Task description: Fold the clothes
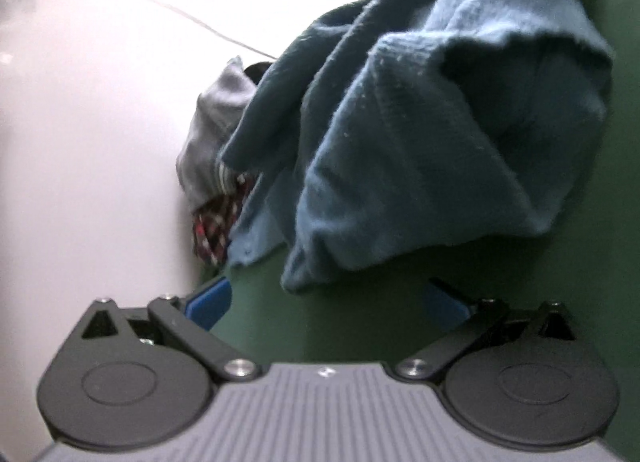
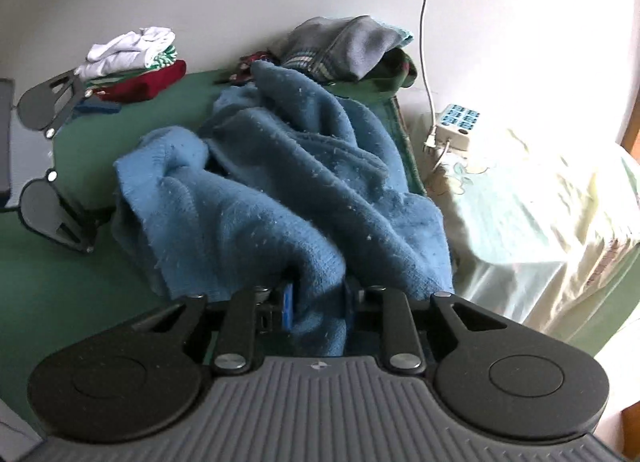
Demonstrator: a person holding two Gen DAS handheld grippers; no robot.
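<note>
The right gripper point(image 2: 318, 304) pinches the near edge of a blue towel point(image 2: 280, 190), crumpled mid-bed point(image 2: 48, 282). The left gripper point(image 1: 328, 302) gapes empty (folded stack point(image 2: 136, 66) far left). Seemingly spreading it; next needs a second corner caught.

No text or labels legible — none anywhere.
</note>
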